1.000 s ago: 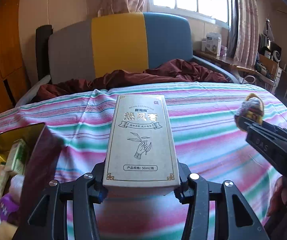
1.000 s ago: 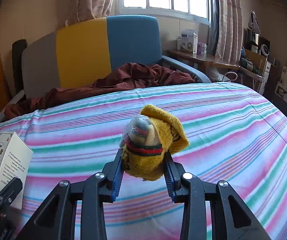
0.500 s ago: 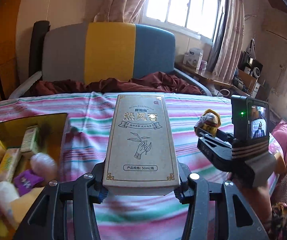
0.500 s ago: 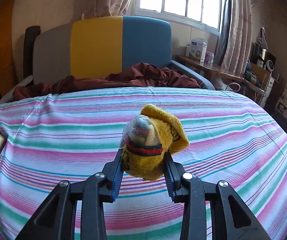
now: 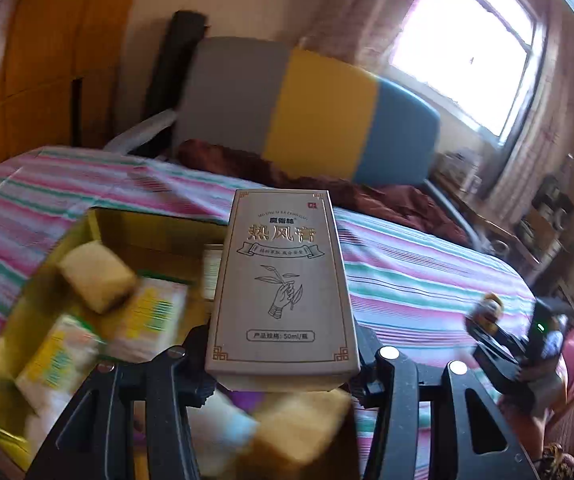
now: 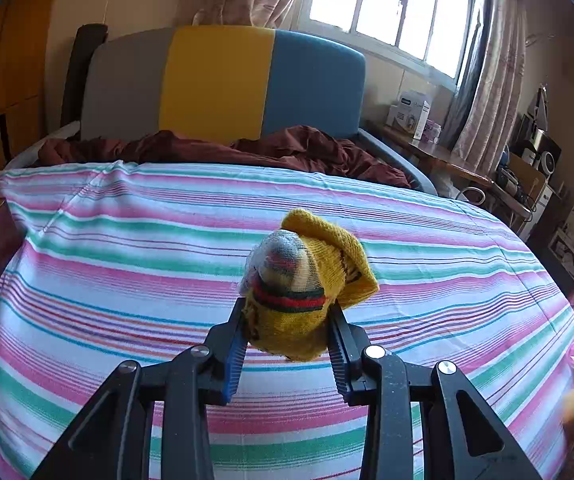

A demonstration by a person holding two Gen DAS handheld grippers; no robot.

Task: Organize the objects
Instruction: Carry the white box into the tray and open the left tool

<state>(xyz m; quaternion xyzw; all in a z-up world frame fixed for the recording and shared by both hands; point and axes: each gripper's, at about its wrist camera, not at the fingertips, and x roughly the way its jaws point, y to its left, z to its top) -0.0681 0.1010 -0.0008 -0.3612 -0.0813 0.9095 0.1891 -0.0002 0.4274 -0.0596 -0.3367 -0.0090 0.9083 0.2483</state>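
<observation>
Grey carton (image 5: 281, 288) rides clamped in the left claw (image 5: 283, 360) above the gold box (image 5: 99, 224), wanting release inside, while the right claw (image 6: 287, 336) grips the yellow sock (image 6: 307, 280) over the bed (image 6: 127, 248).

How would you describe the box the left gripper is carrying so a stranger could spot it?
Above the gold tin on the striped bedspread, the left gripper clamps a tall grey carton. Unlike the yellow-green packets below, it bears a hand-with-sprig drawing.
</observation>
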